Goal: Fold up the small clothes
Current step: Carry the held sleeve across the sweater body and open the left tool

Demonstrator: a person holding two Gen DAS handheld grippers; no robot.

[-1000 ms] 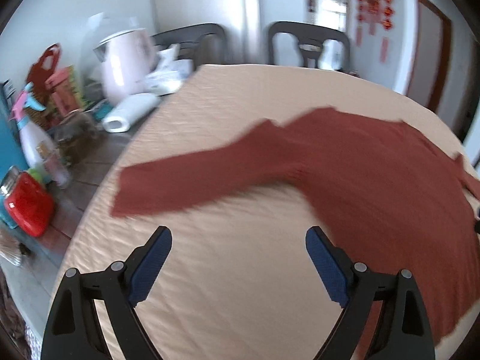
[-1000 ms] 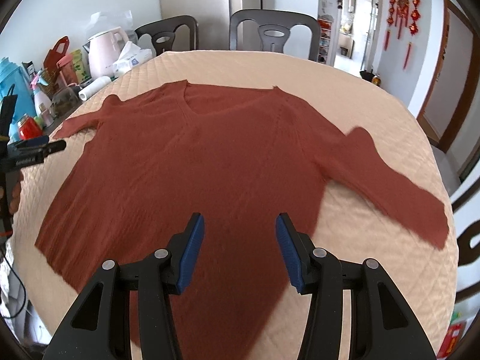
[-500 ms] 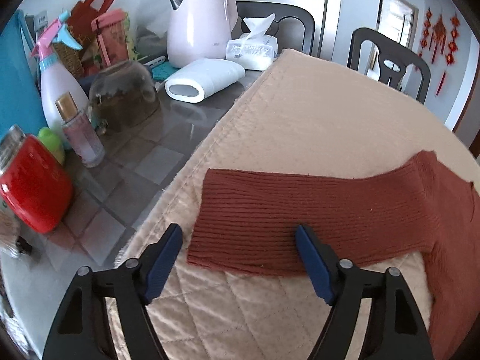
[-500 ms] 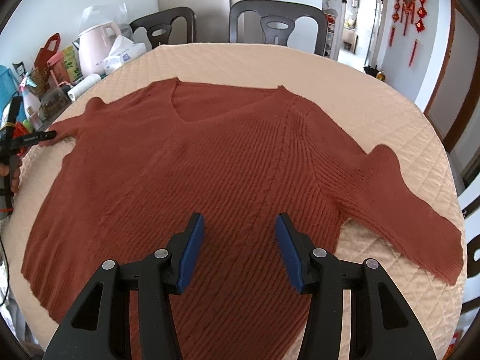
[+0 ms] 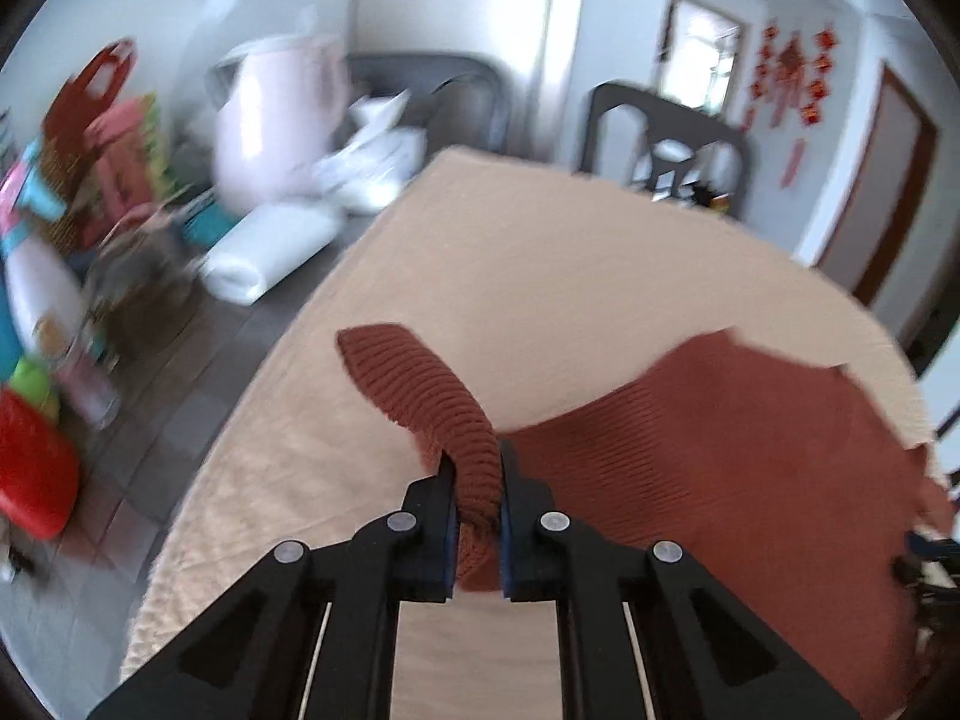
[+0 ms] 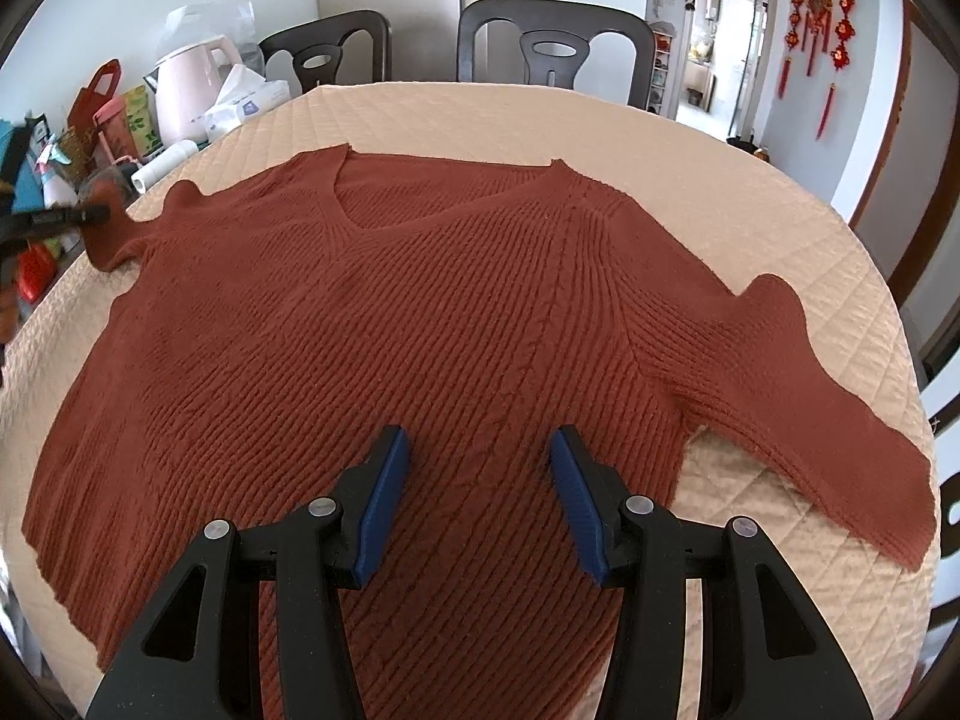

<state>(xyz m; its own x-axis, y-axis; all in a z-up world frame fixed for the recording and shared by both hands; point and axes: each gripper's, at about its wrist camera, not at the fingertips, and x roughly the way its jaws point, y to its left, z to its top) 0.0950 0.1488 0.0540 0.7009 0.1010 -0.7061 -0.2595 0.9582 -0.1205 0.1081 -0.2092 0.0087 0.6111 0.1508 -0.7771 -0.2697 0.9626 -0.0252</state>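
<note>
A rust-red ribbed sweater (image 6: 420, 330) lies spread flat, front up, on the round table's quilted beige cover (image 6: 600, 126). My left gripper (image 5: 474, 462) has the left sleeve's cuff (image 5: 432, 396) between its jaws, which are closing; the pads press the knit and the cuff stands lifted off the cover. In the right wrist view that gripper (image 6: 90, 216) shows at the far left, with the sleeve bunched at it. My right gripper (image 6: 480, 450) is open above the sweater's lower body, nothing between its fingers. The right sleeve (image 6: 810, 372) lies stretched out towards the table's right edge.
Clutter crowds the bare table top left of the cover: a pink kettle (image 6: 192, 96), a tissue pack (image 6: 246, 102), a white roll (image 6: 162, 165), bottles and a red container (image 5: 30, 468). Two dark chairs (image 6: 552, 48) stand behind the table. A doorway opens at the back right.
My left gripper has moved onto the left sleeve's cuff and gone from wide open to shut on it, lifting it. The right gripper sank a little over the sweater and stays open.
</note>
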